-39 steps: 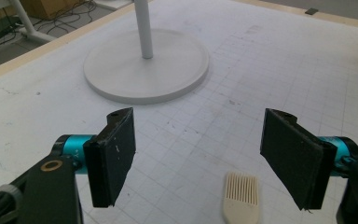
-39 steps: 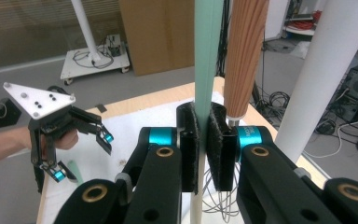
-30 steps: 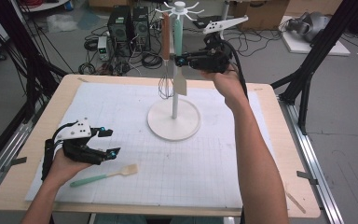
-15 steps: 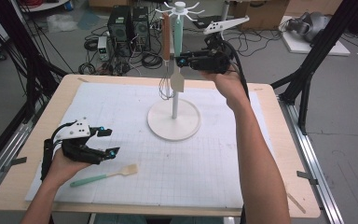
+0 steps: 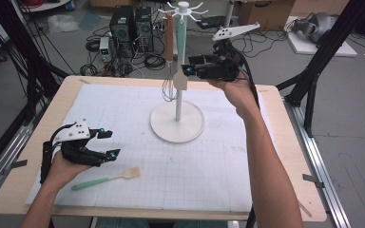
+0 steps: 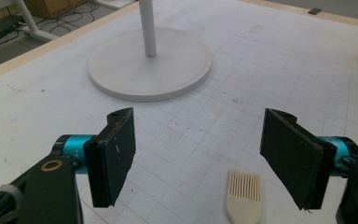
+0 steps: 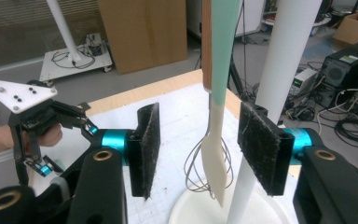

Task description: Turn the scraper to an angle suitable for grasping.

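A white rack (image 5: 178, 102) stands mid-table, with a wooden-handled whisk (image 5: 169, 45) and a mint-handled cream spatula (image 5: 181, 78) hanging from its top hooks. My right gripper (image 5: 189, 70) is raised beside the pole. Its jaws have just been opening, and the spatula (image 7: 216, 161) hangs free between the pads (image 7: 260, 148) without touching them. The whisk (image 7: 196, 175) hangs just behind the spatula. My left gripper (image 5: 109, 142) rests low at the front left, open and empty. A mint-handled brush (image 5: 105, 179) lies on the mat just in front of it, and its cream head (image 6: 244, 201) lies below the open jaws.
A white gridded mat (image 5: 218, 161) covers the wooden table (image 5: 294, 156). The rack's round base (image 6: 149, 65) lies ahead of the left gripper (image 6: 200, 140). Computers and cables (image 5: 133, 23) sit on the floor beyond the far edge.
The right gripper's jaws have parted around the hanging spatula. Both hands have stayed almost where they were, and the brush on the mat has not moved.
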`<state>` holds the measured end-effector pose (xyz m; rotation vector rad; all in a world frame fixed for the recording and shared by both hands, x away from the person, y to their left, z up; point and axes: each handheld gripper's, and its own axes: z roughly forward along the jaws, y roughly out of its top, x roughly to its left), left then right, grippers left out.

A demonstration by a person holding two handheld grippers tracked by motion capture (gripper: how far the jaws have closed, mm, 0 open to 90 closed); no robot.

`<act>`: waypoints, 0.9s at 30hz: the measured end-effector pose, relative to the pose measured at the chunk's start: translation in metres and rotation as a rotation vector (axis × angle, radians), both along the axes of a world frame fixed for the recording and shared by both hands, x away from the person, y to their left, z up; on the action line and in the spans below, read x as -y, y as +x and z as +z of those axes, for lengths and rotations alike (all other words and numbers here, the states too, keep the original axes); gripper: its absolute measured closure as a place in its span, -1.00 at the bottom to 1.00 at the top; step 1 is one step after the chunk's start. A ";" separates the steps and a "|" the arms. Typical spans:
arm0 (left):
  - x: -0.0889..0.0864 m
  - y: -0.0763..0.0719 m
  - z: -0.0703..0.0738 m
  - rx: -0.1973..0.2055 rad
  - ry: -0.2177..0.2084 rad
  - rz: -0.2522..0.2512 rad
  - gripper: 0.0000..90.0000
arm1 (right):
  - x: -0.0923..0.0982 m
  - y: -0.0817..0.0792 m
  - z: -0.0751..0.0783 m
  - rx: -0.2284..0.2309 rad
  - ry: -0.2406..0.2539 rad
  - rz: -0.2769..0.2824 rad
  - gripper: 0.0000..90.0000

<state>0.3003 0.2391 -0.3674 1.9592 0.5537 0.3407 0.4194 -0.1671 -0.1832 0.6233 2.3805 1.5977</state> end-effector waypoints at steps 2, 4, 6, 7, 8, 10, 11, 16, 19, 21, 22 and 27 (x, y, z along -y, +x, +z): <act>-0.001 0.000 0.000 0.000 -0.002 0.002 -0.40 | 0.001 -0.002 -0.001 0.000 0.006 -0.009 -0.03; -0.001 0.000 0.000 0.001 -0.004 0.002 -0.40 | 0.002 -0.003 -0.003 0.003 0.008 -0.015 -0.05; -0.002 0.000 0.001 0.000 0.001 0.000 -0.40 | 0.003 -0.005 -0.006 -0.003 -0.005 -0.018 -0.10; -0.002 0.000 0.000 -0.001 0.001 0.000 -0.40 | 0.003 -0.005 -0.007 -0.003 -0.004 -0.022 -0.11; -0.001 0.000 0.000 -0.002 -0.006 0.003 -0.40 | 0.003 -0.006 -0.009 -0.002 -0.005 -0.022 -0.11; -0.001 0.000 0.000 -0.002 -0.003 0.000 -0.40 | 0.005 -0.007 -0.011 -0.007 0.004 -0.019 -0.12; -0.001 0.000 0.000 0.001 -0.003 0.004 -0.40 | 0.005 -0.007 -0.012 -0.004 0.005 -0.016 -0.12; -0.002 0.002 -0.001 0.003 0.001 0.006 -0.40 | 0.005 -0.009 -0.016 -0.006 0.010 -0.012 -0.16; -0.002 0.002 -0.001 -0.003 0.001 0.005 -0.40 | 0.003 -0.009 -0.017 -0.007 0.015 -0.008 -0.17; -0.003 0.001 -0.002 -0.002 0.002 0.009 -0.40 | 0.002 -0.010 -0.018 -0.008 0.020 -0.002 -0.18; -0.003 0.001 -0.001 -0.002 0.003 0.008 -0.40 | 0.001 -0.010 -0.019 -0.009 0.019 0.000 -0.18; -0.004 0.001 -0.001 0.000 0.001 0.012 -0.40 | -0.001 -0.011 -0.023 -0.003 0.020 -0.005 -0.20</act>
